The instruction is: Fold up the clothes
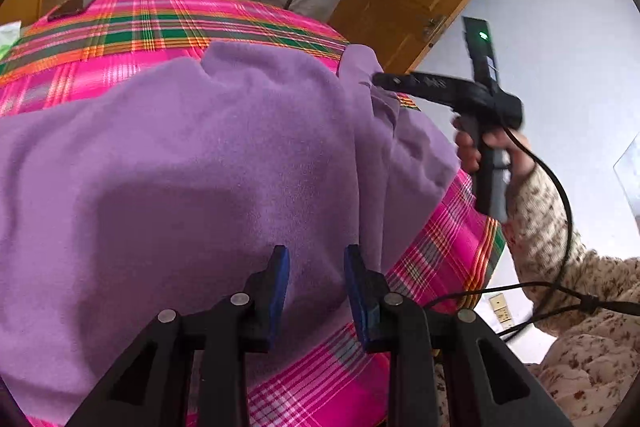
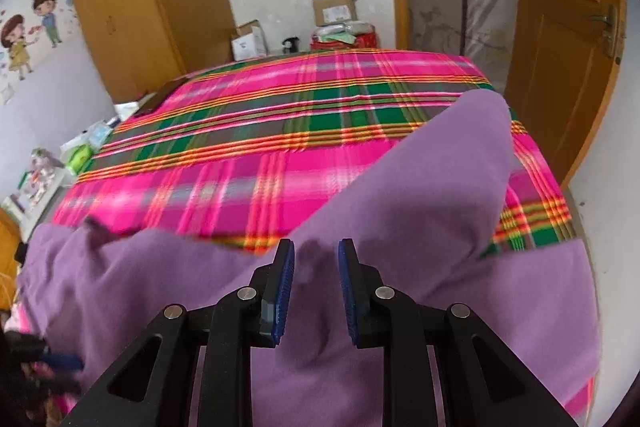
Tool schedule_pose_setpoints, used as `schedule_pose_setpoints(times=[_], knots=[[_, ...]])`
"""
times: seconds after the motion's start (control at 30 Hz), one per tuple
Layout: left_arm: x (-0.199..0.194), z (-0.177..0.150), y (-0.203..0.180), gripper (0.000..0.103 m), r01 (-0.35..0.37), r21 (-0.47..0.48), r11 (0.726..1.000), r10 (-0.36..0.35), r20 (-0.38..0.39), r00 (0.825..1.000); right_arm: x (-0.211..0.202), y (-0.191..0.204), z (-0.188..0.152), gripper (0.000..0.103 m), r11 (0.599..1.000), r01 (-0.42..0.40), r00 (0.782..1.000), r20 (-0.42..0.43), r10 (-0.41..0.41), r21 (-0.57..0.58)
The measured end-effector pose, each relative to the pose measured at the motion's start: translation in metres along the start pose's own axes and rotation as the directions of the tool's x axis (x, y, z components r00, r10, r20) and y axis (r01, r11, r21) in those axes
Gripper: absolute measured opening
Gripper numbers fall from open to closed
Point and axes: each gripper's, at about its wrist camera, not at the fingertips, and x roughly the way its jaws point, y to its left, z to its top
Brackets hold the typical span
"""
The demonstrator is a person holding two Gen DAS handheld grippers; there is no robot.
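Observation:
A purple fleece garment (image 1: 192, 155) lies spread over a bed with a pink and green plaid cover (image 1: 160, 23). My left gripper (image 1: 316, 263) hangs just above the garment's near part. Its blue pads are apart with nothing pinched, so it is open. To the right, a hand in a patterned sleeve (image 1: 560, 243) holds my right gripper (image 1: 378, 79), whose tips grip a raised sleeve of the garment. In the right wrist view the right gripper (image 2: 316, 261) has a bunched fold of that sleeve (image 2: 448, 179) between its pads, and the sleeve end sticks up beyond them.
Cardboard boxes (image 2: 334, 9) and bags stand past the bed's far end. A wooden door (image 2: 568, 67) is at the right and a wardrobe (image 2: 140, 7) at the left. Small items crowd a bedside surface (image 2: 44, 171). Black cables (image 1: 560, 291) trail by the person's arm.

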Motion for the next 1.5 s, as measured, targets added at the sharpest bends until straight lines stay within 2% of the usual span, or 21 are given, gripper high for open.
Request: schedule_pose_setpoints(times=[0.07, 0.13, 0.17, 0.2, 0.3, 0.43, 0.57, 0.77, 0.87, 0.97, 1.07, 1.27, 1.5], knots=[[0.002, 0.000, 0.003, 0.029, 0.012, -0.009, 1.000, -0.012, -0.003, 1.000, 0.011, -0.006, 0.010, 0.025, 0.999, 0.015, 1.000, -0.015, -0.015, 0.028], [0.004, 0.000, 0.007, 0.029, 0.021, -0.017, 1.000, -0.021, -0.007, 1.000, 0.022, -0.011, 0.020, 0.034, 0.998, 0.042, 0.999, -0.026, -0.041, 0.049], [0.006, 0.000, 0.009, 0.029, 0.028, -0.021, 0.999, -0.028, -0.010, 1.000, 0.028, -0.013, 0.024, 0.043, 0.997, 0.052, 0.998, -0.030, -0.050, 0.061], [0.007, 0.000, 0.010, 0.029, 0.037, -0.024, 0.999, -0.037, -0.008, 0.999, 0.034, -0.015, 0.030, 0.044, 0.996, 0.054, 0.998, -0.036, -0.052, 0.071], [0.008, 0.001, 0.011, 0.029, 0.052, -0.021, 0.998, -0.053, -0.010, 0.999, 0.047, -0.019, 0.039, 0.045, 0.993, 0.076, 0.996, -0.056, -0.071, 0.091], [0.009, -0.001, 0.013, 0.029, 0.074, -0.027, 0.997, -0.074, -0.007, 0.997, 0.066, -0.016, 0.050, 0.051, 0.991, 0.123, 0.990, -0.079, -0.119, 0.052], [0.008, -0.003, 0.013, 0.029, 0.086, -0.026, 0.996, -0.086, -0.004, 0.996, 0.080, -0.015, 0.057, 0.051, 0.984, 0.171, 0.982, -0.093, -0.167, 0.041], [0.004, -0.010, 0.009, 0.029, 0.106, -0.028, 0.994, -0.106, -0.001, 0.994, 0.093, -0.026, 0.061, 0.051, 0.979, 0.182, 0.977, -0.128, -0.170, 0.086], [-0.001, -0.011, 0.012, 0.029, 0.113, -0.031, 0.993, -0.113, 0.001, 0.994, 0.093, -0.026, 0.060, 0.045, 0.975, 0.207, 0.972, -0.128, -0.196, 0.078], [0.000, -0.011, 0.017, 0.029, 0.117, -0.031, 0.993, -0.117, 0.002, 0.993, 0.094, -0.025, 0.060, 0.027, 0.967, 0.248, 0.962, -0.129, -0.240, 0.051], [0.001, -0.005, 0.019, 0.029, 0.116, -0.034, 0.993, -0.116, 0.002, 0.993, 0.092, -0.032, 0.061, 0.010, 0.963, 0.259, 0.959, -0.133, -0.249, 0.068], [-0.003, -0.006, 0.022, 0.029, 0.107, -0.035, 0.994, -0.107, 0.002, 0.994, 0.077, -0.040, 0.056, 0.007, 0.966, 0.240, 0.968, -0.104, -0.230, 0.095], [-0.006, -0.008, 0.015, 0.031, 0.069, -0.016, 0.998, -0.069, -0.002, 0.998, 0.034, -0.055, 0.046, 0.007, 0.964, 0.231, 0.973, -0.028, -0.230, 0.134]])
